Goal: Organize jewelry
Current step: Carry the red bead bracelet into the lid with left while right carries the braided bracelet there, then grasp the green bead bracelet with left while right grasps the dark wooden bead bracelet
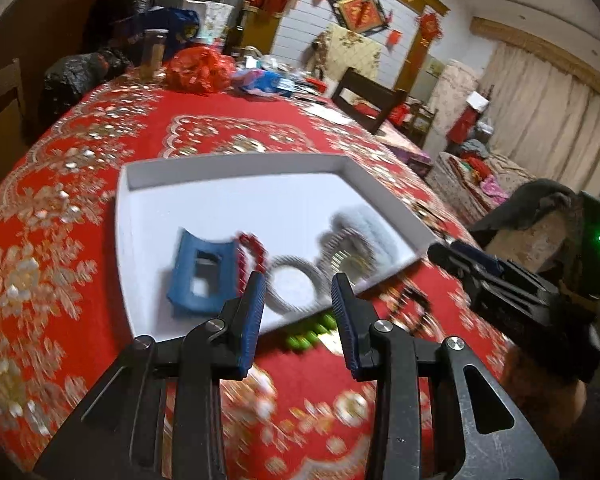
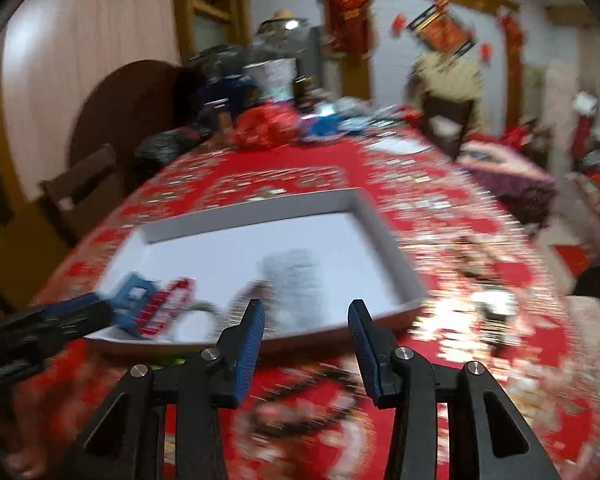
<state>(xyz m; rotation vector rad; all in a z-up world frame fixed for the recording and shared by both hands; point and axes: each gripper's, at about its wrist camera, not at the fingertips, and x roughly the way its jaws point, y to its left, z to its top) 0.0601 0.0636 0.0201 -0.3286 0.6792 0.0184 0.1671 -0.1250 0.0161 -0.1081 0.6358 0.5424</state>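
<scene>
Left gripper point(image 1: 298, 300) jaws spread, nothing between the blue pads; it hangs over the near edge of the white tray point(image 1: 140, 264). Right gripper point(image 2: 306, 326) likewise spread and empty, poised at the same near rim; from the left wrist view it enters at the right point(image 1: 460, 258), beside the tray's near right corner.

Tray sits on the counter point(image 1: 100, 128), which wears a red cloth with gold floral pattern. Inside the tray, near edge, left to right: blue hair claw clip point(image 1: 200, 276), red bead bracelet point(image 1: 254, 252) touching the clip, silver ring-shaped bangle point(image 1: 296, 276) just ahead of the left gripper, a second silvery band point(image 1: 346, 252), then a pale fuzzy band point(image 1: 360, 224) behind it (all blurred).

Outside the tray, on the cloth between the left gripper's pads: green beads point(image 1: 312, 332). Dark beaded piece point(image 1: 414, 308) lies right of them.

Writing: none legible; wall hangings too blurred to read.
</scene>
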